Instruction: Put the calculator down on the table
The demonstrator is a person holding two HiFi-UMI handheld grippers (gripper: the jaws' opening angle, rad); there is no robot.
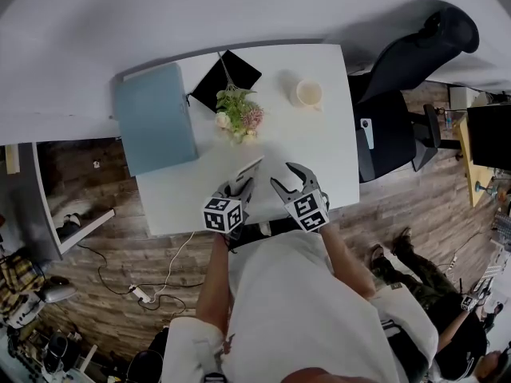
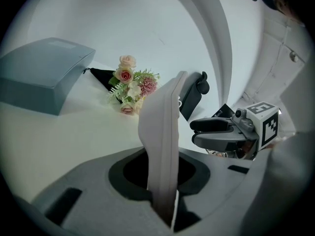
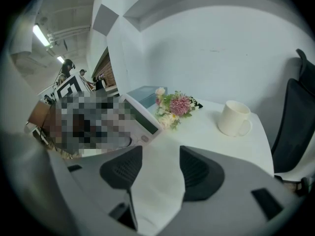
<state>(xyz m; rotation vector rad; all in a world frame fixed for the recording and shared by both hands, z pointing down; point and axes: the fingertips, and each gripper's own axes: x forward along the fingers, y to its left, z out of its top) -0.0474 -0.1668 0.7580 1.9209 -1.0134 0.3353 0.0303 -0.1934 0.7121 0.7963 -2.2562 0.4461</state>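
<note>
Calculator (image 2: 162, 132), edge-up over the table's (image 1: 319, 134) front edge, clamped by your left gripper (image 1: 241, 187); your right gripper (image 3: 158, 165) stands released, empty.

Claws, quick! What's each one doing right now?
Left claw: closed, holding the calculator.
Right claw: open, holding nothing.
</note>
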